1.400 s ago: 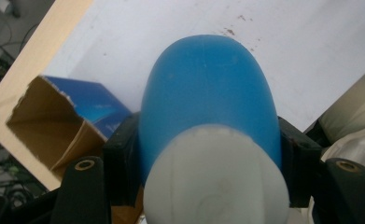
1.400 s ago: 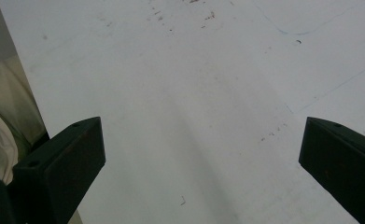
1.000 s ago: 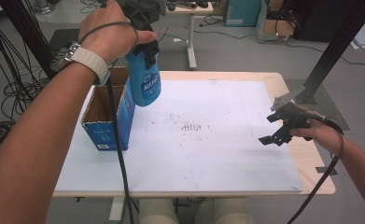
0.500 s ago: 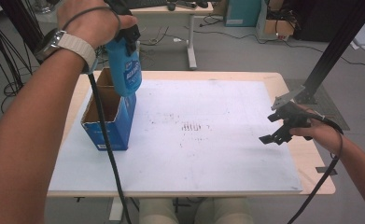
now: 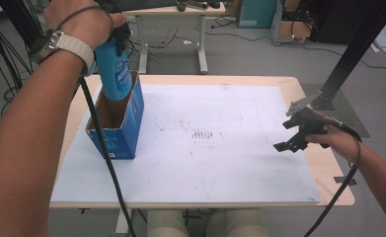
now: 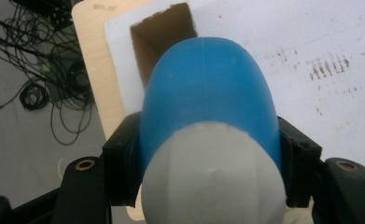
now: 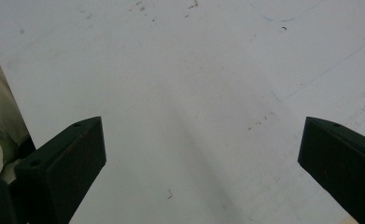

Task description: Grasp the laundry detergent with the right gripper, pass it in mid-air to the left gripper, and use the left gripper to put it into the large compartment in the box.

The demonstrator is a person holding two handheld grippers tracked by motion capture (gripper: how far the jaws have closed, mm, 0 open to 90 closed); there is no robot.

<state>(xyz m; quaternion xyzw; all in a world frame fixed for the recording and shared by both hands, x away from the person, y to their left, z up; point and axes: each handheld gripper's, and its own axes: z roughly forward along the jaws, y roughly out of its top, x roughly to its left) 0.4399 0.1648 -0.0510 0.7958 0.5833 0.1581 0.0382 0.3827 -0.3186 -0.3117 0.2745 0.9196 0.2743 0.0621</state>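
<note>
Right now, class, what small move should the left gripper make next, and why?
Probably lower it straight down. The left gripper is shut on the blue bottle, whose base hangs at the open top of the blue cardboard box, so a short descent should seat it inside.

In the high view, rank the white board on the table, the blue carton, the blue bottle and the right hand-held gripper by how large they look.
1. White board, by far the largest.
2. Blue carton.
3. Blue bottle, though its top is hidden by the hand and it hangs nearer the camera, so it is close to the carton.
4. Right hand-held gripper, the smallest.
</note>
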